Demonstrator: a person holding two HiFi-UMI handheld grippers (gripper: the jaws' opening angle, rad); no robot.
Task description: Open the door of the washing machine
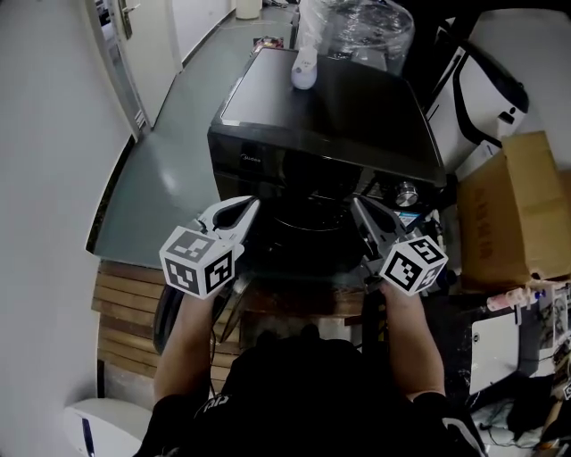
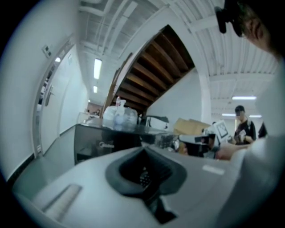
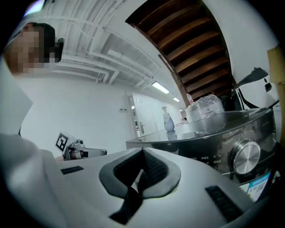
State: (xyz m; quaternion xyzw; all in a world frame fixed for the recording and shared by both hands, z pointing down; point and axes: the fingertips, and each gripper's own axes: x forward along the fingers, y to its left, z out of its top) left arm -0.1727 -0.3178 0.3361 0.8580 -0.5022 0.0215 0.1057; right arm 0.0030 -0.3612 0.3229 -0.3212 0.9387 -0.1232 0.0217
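Washing machine (image 1: 330, 107), black, fills the upper centre of the head view. Its door (image 1: 308, 223) faces the person just below the centre, too dark to tell whether it is latched or ajar. Left gripper (image 1: 245, 207) and right gripper (image 1: 359, 210) flank the door. Both have their jaws pressed together on nothing and are held level, probably to work at the front. A plastic bag (image 1: 357, 27) and a small bottle (image 1: 304, 70) stand on top, clear of the door.

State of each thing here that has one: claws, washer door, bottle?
left claw: shut, empty
right claw: shut, empty
washer: door out of sight, open or shut can't be told
bottle: upright on the washer
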